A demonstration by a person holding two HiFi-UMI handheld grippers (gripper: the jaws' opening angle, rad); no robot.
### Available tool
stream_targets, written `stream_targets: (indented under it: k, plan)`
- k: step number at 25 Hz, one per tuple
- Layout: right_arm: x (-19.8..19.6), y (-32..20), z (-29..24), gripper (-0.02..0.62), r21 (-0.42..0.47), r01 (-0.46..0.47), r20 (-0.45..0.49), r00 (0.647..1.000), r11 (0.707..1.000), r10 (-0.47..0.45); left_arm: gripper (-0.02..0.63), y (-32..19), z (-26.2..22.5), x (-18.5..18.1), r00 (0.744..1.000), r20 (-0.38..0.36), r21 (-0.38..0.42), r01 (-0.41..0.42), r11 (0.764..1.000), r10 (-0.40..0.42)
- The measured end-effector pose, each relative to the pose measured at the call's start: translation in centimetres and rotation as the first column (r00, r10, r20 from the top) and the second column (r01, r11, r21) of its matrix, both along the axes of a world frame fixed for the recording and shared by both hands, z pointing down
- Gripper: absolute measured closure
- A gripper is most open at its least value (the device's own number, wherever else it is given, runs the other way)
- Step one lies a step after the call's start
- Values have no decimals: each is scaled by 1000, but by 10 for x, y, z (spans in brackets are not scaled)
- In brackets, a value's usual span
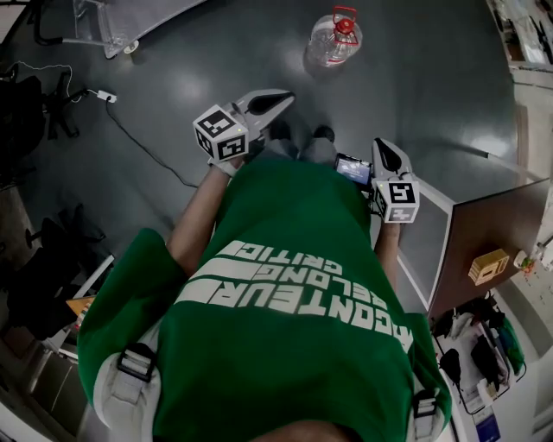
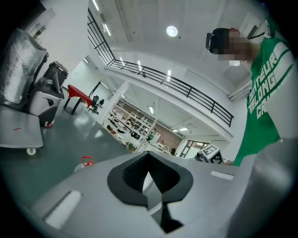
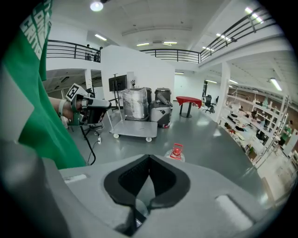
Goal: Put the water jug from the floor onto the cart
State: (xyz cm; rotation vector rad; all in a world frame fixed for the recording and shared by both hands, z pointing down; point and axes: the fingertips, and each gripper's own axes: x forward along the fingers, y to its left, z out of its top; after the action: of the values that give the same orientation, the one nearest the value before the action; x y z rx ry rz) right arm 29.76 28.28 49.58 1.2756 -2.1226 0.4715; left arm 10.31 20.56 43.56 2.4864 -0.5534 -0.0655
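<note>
Green shirt (image 1: 285,285) fills foreground. Left gripper (image 1: 278,98) and right gripper (image 1: 381,147) both pinched together, nothing held. Water jug (image 1: 333,39) stands upright on floor (image 1: 432,78), red handle (image 1: 345,17) on top. Jug ahead of both grippers, well apart; left gripper nearer. Cart (image 3: 132,128) beyond jug, to its left. Floor smooth, grey, glossy. Big open hall, balcony railing (image 3: 174,54) above.

Past my green shirt (image 1: 294,311) I see the left gripper (image 1: 278,100) and the right gripper (image 1: 385,148) over the grey floor (image 1: 432,78), both closed to a point. The water jug (image 1: 333,39) stands upright ahead, well apart. The cart (image 1: 130,26) sits top left.
</note>
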Motion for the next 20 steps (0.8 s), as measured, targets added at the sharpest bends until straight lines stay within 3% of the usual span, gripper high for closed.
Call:
stream_targets:
  k: [9, 20]
  plan:
    - [-10, -4, 13, 601, -15, 30, 15, 999, 999, -29, 597, 12, 9, -5, 1000, -2, -27, 14, 1000, -14]
    - [-6, -31, 18, 601, -12, 48, 38, 998, 999, -48, 598, -16, 2, 7, 1000, 12, -4, 14, 1000, -14]
